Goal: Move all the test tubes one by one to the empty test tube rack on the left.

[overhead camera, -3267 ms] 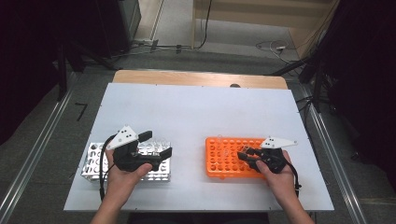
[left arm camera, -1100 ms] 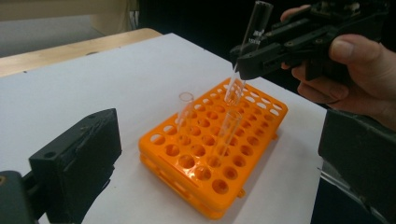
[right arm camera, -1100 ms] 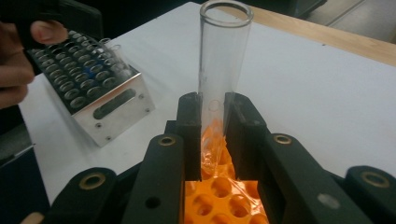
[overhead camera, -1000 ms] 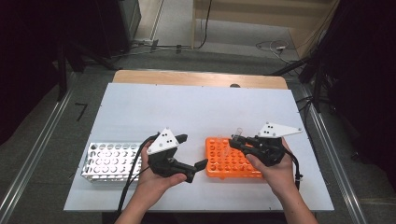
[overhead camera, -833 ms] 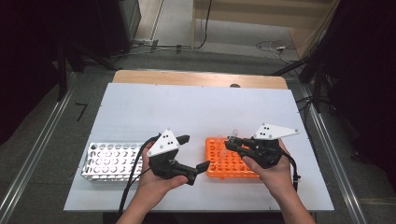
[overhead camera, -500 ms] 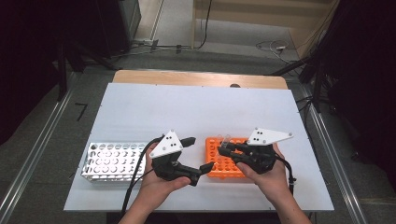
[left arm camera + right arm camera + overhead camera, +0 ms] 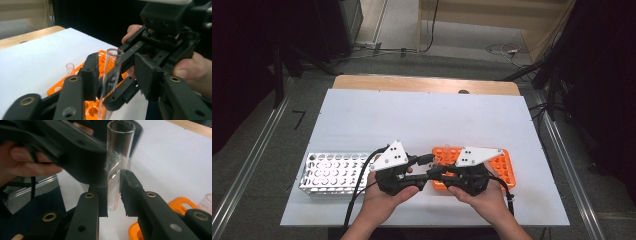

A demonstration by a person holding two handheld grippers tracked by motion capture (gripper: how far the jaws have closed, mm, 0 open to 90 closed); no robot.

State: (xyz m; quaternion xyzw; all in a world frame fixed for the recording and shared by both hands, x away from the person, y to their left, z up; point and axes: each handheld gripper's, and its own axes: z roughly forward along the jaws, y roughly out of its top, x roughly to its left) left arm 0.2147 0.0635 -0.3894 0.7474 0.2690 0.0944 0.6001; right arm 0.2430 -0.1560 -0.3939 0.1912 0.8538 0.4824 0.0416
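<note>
A clear glass test tube [image 7: 120,150] stands upright in the air, and my right gripper [image 7: 113,195] is shut on its lower part. In the high view the two grippers meet nose to nose at the left end of the orange rack [image 7: 499,165]. My left gripper [image 7: 117,72] has its jaws on either side of the same tube [image 7: 113,65]. They have just been closing, but a gap remains beside the glass. A second tube [image 7: 70,68] stands in the orange rack.
A silver metal rack [image 7: 332,172] with many empty holes lies at the front left of the white table [image 7: 422,120]. Both hands come in from the front edge. A wooden strip runs along the table's far edge.
My left gripper came right from the silver rack. My right gripper moved left with the tube until they met. The left jaws narrowed around the tube.
</note>
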